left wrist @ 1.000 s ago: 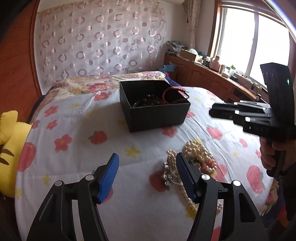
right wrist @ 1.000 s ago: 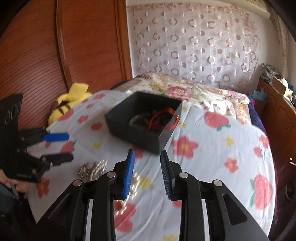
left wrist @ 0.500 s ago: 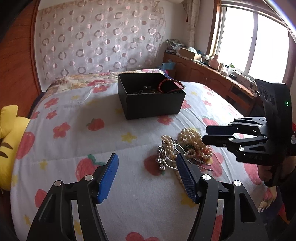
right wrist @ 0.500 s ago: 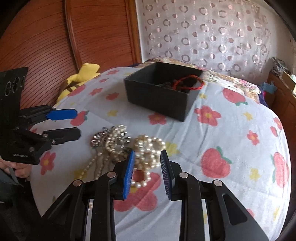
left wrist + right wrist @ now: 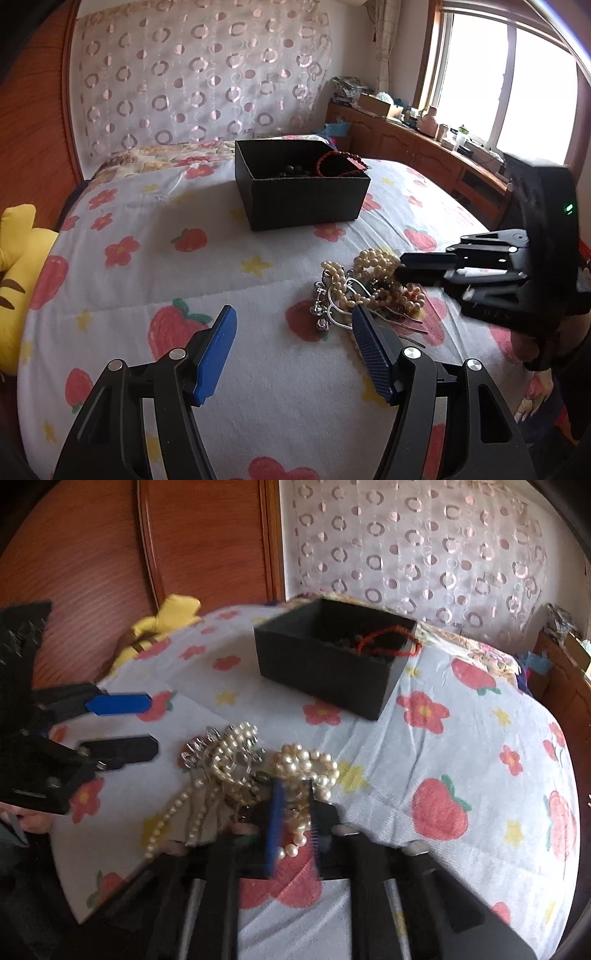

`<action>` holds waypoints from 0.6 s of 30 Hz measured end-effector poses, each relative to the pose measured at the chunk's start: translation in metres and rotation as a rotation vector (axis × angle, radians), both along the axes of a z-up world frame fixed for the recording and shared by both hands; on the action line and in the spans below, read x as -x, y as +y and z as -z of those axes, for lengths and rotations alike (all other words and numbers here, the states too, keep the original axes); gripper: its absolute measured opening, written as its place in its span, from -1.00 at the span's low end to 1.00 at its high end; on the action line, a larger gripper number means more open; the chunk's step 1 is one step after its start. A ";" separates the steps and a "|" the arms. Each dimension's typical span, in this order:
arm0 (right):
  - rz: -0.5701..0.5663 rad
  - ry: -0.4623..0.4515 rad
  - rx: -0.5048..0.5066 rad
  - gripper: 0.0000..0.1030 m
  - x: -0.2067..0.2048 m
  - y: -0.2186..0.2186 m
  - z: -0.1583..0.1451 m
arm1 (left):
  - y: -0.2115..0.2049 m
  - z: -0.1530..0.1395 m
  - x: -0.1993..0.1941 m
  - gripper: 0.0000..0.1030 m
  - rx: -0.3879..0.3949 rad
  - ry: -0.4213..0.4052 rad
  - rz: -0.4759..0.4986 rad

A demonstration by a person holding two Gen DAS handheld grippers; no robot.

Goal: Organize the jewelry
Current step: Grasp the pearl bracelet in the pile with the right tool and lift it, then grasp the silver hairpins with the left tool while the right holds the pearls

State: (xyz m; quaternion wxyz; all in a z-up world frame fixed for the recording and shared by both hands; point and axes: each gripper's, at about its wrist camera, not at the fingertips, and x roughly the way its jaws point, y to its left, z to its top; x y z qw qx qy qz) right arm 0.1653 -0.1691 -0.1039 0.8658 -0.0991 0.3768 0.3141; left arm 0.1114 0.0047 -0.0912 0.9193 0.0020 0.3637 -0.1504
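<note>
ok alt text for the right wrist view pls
The right gripper has just been closing on a strand in a pearl pile lying on a floral bedspread. Beyond the pile sits an open black box holding a red bracelet. The left gripper is open at the left edge.

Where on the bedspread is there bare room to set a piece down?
Free: between the black box and the pearl pile, and from the left tongs toward the yellow plush. Crowded: the pile, where the right tongs grip pearls.

One black box [image 5: 303, 192], one red bracelet [image 5: 341, 162], two grippers [image 5: 291, 347] [image 5: 295, 808]
</note>
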 end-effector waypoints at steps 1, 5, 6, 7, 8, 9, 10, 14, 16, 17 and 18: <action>0.005 -0.015 0.000 -0.83 0.002 -0.003 -0.003 | 0.000 0.000 0.000 0.21 0.000 0.001 0.001; 0.022 -0.055 -0.013 -0.84 0.009 -0.014 -0.016 | -0.001 0.003 0.001 0.21 -0.008 0.003 0.004; 0.035 -0.072 -0.025 -0.84 0.011 -0.020 -0.022 | -0.001 0.004 0.001 0.21 -0.009 0.006 0.005; 0.042 -0.080 -0.033 -0.84 0.012 -0.023 -0.026 | -0.002 0.004 0.001 0.21 -0.010 0.007 0.006; 0.049 -0.091 -0.043 -0.84 0.013 -0.028 -0.030 | -0.002 0.004 0.000 0.21 -0.013 0.009 0.008; 0.061 -0.111 -0.054 -0.84 0.016 -0.034 -0.038 | -0.003 0.005 0.001 0.21 -0.015 0.010 0.010; 0.067 -0.125 -0.060 -0.84 0.017 -0.037 -0.043 | -0.003 0.004 0.001 0.21 -0.014 0.011 0.013; 0.087 -0.179 -0.083 -0.84 0.025 -0.052 -0.064 | -0.005 0.004 0.000 0.00 -0.005 0.025 0.035; 0.096 -0.202 -0.096 -0.83 0.029 -0.059 -0.075 | -0.006 0.004 -0.003 -0.16 0.000 0.037 0.043; 0.099 -0.214 -0.101 -0.83 0.031 -0.063 -0.080 | -0.006 0.004 -0.004 -0.25 0.005 0.041 0.046; 0.102 -0.222 -0.103 -0.83 0.031 -0.064 -0.084 | -0.007 0.004 -0.006 -0.32 0.007 0.047 0.051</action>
